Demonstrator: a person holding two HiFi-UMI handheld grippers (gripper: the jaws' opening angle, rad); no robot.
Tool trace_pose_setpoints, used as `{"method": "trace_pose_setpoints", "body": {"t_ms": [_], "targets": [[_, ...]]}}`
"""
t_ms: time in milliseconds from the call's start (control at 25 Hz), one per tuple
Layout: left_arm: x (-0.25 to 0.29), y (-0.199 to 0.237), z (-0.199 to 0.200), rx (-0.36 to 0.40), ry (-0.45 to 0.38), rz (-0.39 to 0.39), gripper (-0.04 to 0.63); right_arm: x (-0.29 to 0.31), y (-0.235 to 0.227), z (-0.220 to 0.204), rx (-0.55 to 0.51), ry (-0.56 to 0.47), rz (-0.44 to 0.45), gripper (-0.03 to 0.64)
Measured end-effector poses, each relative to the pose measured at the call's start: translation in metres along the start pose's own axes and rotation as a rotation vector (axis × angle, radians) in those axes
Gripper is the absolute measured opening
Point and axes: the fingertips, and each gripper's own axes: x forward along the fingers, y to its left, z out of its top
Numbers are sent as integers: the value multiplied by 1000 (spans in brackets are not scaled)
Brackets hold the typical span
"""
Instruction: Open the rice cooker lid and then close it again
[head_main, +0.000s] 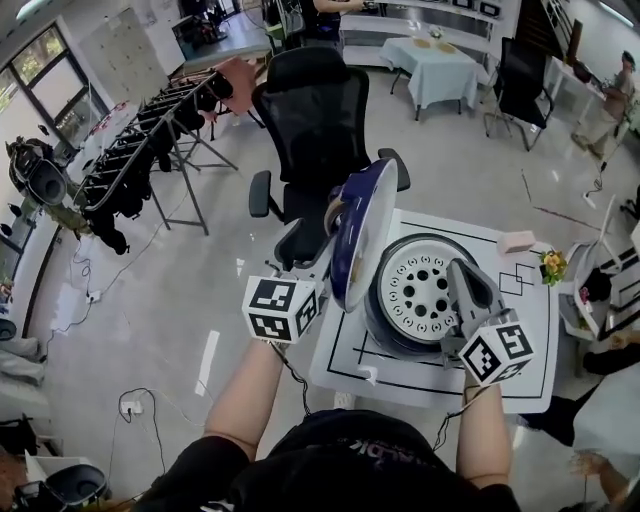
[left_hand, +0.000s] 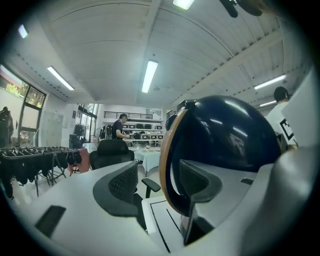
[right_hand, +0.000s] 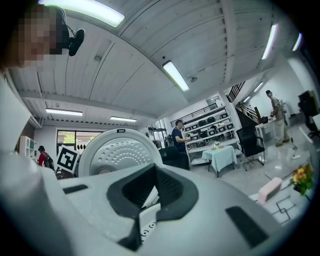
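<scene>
Between the widely parted jaws of the left gripper (left_hand: 159, 176) stands the tan rim of the rice cooker's raised lid (left_hand: 225, 135), with a gap showing on the left jaw's side, so the pads do not appear to be clamping it. The right gripper (right_hand: 155, 192) has its jaws pressed together on nothing, low beside the lid's pale perforated inner plate (right_hand: 117, 150) and over the rice cooker (head_main: 392, 338), which sits on a white table marked with black lines (head_main: 420, 385). The lid's outer shell is a glossy, dark blue dome, hard and smooth. A grip on so thin a rim could slip, letting the lid drop shut hard. The right gripper probably lies in its closing path and could be struck.
</scene>
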Motion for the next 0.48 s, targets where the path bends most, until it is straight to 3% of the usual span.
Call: {"method": "trace_pose_setpoints", "body": {"t_ms": [480], "targets": [[48, -10, 3, 31, 4, -180, 233, 4, -19, 5, -2, -34, -136, 2]]}}
